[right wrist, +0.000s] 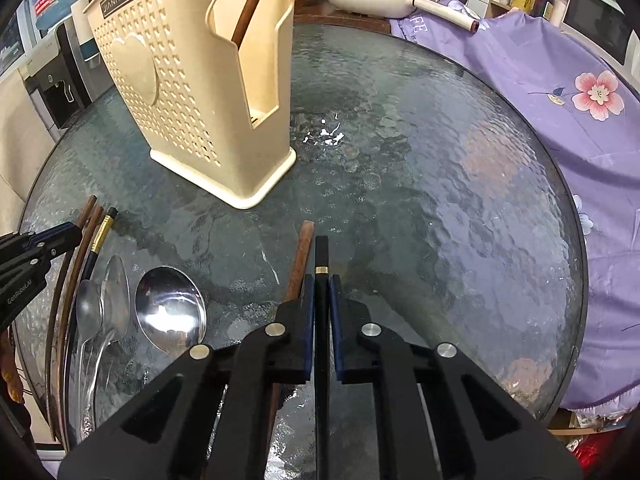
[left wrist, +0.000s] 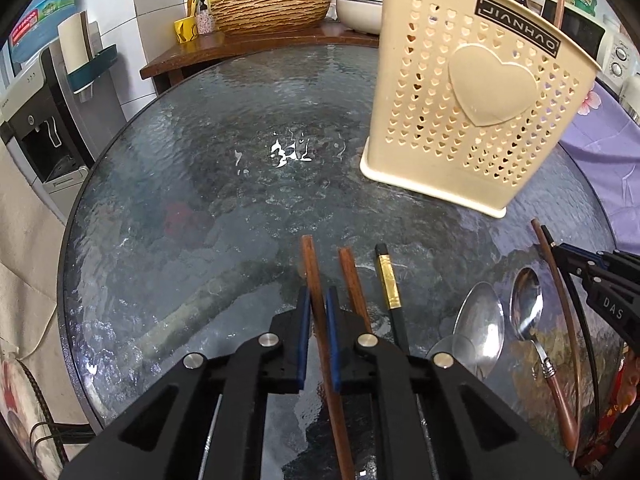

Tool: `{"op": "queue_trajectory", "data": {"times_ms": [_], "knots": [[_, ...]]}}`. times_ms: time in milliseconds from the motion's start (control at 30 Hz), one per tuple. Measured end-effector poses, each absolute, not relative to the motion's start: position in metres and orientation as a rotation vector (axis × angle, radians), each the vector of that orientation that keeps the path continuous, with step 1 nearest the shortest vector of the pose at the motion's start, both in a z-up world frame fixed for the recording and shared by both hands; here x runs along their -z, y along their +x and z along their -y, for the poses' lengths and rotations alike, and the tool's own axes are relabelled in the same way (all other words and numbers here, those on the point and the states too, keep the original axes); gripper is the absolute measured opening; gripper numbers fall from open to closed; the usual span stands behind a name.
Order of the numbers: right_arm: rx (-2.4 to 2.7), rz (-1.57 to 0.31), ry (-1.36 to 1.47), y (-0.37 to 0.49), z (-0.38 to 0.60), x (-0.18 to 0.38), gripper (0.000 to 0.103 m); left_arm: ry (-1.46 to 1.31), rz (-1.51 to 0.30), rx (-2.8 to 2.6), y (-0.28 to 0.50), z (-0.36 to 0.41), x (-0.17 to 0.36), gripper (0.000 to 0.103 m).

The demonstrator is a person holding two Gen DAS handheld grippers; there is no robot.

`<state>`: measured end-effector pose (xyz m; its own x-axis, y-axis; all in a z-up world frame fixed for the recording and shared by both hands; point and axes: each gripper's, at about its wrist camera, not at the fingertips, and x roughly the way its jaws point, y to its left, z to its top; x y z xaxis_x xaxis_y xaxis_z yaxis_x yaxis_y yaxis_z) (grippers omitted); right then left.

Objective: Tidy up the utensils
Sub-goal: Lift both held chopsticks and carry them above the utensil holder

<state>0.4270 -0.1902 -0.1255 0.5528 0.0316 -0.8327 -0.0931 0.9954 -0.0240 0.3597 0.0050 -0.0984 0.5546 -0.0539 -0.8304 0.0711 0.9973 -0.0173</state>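
Note:
A cream utensil holder (left wrist: 472, 92) with heart holes stands on the round glass table (left wrist: 224, 184); in the right wrist view the holder (right wrist: 188, 80) has one brown chopstick (right wrist: 248, 4) standing in it. My left gripper (left wrist: 318, 304) is shut on a brown chopstick (left wrist: 312, 272). Beside it lie another brown chopstick (left wrist: 352, 276) and a black chopstick with a gold band (left wrist: 388, 280). My right gripper (right wrist: 321, 292) is shut on a black chopstick (right wrist: 322, 256), with a brown chopstick (right wrist: 300, 256) lying just left. Several metal spoons (right wrist: 170, 312) lie between the grippers.
A purple flowered cloth (right wrist: 560, 92) drapes over the table's right side. A wooden shelf behind the table holds a woven basin (left wrist: 272, 10) and a white bowl (left wrist: 358, 12). A water dispenser (left wrist: 40, 128) stands at the left.

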Motion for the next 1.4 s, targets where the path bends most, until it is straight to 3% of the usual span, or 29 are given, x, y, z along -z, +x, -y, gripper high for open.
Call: {"op": "queue_trajectory", "data": {"times_ms": [700,1400], "knots": [[-0.134,-0.906,0.056,0.432,0.215,0.111,0.008,-0.059,-0.926,0.126,0.365,-0.011,0.082,0.007],[-0.256,-0.614,0.173,0.378,0.236,0.012,0.008,-0.127,-0.687,0.233,0.326,-0.019,-0.014,0.007]]}}
